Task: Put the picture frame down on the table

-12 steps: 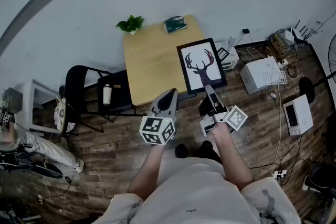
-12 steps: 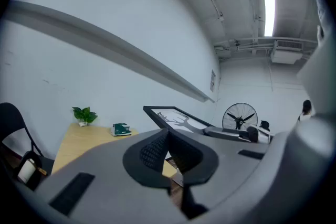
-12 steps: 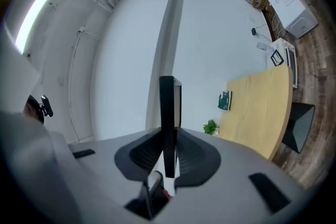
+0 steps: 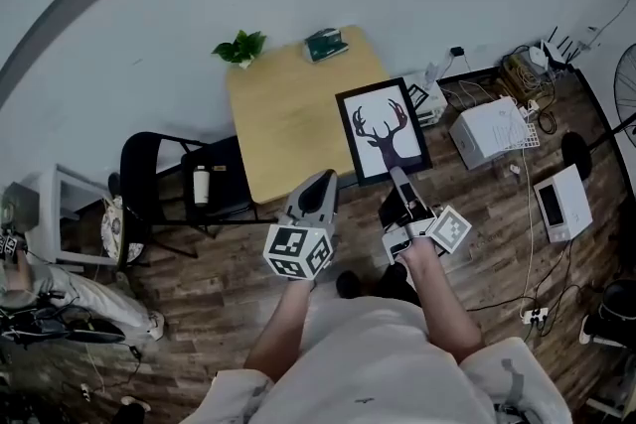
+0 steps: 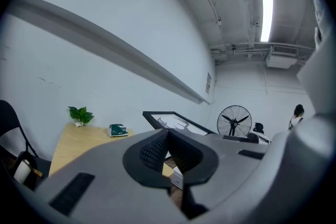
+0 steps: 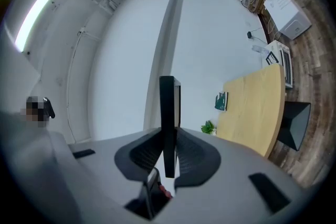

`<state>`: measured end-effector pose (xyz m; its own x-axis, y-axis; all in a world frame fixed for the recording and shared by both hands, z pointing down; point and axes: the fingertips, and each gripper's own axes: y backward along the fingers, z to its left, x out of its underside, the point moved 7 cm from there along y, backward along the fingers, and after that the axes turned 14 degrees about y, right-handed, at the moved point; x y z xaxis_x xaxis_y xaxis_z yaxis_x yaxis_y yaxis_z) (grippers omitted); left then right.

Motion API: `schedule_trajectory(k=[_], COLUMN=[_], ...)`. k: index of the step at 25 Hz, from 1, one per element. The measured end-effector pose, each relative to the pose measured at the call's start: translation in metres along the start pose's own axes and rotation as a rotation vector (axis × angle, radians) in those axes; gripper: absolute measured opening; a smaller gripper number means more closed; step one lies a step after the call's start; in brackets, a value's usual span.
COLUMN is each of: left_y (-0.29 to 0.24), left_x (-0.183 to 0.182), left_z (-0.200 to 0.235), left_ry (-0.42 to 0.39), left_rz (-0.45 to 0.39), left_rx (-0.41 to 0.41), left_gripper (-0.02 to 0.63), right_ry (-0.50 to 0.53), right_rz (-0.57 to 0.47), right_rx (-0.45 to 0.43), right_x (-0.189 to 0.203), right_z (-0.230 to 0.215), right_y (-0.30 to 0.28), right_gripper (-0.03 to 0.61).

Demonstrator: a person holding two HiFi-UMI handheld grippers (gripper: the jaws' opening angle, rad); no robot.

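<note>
The picture frame is a flat rectangle with a narrow black border. Its white sheet bears a dark silhouette of a stag's head with branching antlers.

The right gripper grasps the frame by its near edge. In the right gripper view the frame stands edge-on between the ribbed black pads, which press on both faces. Carried by this grip, the frame lies tilted over the right-hand edge of the table and reaches partly past it, above the floor.

The table top is smooth, light wood, roughly square with rounded corners. The floor is dark wood plank.

The left gripper is clenched on nothing, its pads meeting at the tips.

At the table's far edge sit a leafy potted plant and a small green item, possibly a book.
</note>
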<state>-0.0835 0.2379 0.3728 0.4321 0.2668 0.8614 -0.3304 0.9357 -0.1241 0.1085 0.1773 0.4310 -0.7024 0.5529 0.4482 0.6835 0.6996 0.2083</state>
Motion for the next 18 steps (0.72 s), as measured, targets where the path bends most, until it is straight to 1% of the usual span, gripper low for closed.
schedule_trajectory(k=[3, 7, 13, 18], left_y=[0.002, 0.005, 0.008, 0.000], left_x=[0.002, 0.010, 0.021, 0.023], left_z=[0.001, 0.005, 0.008, 0.019], left_ry=[0.006, 0.011, 0.026, 0.030], left_rz=[0.009, 0.040, 0.056, 0.062], left_rx=[0.015, 0.032, 0.025, 0.002], left_gripper=[0.006, 0.006, 0.006, 0.006], right_ry=[-0.052, -0.059, -0.099, -0.121], right_rz=[-0.024, -0.043, -0.049, -0.035], right_rx=[0.003, 0.001, 0.017, 0.025], right_x=[0.006, 0.014, 0.020, 0.021], right_z=[-0.002, 0.000, -0.009, -0.024], right_y=[0.002, 0.007, 0.016, 0.008], right_gripper=[0.067, 0.067, 0.067, 0.067])
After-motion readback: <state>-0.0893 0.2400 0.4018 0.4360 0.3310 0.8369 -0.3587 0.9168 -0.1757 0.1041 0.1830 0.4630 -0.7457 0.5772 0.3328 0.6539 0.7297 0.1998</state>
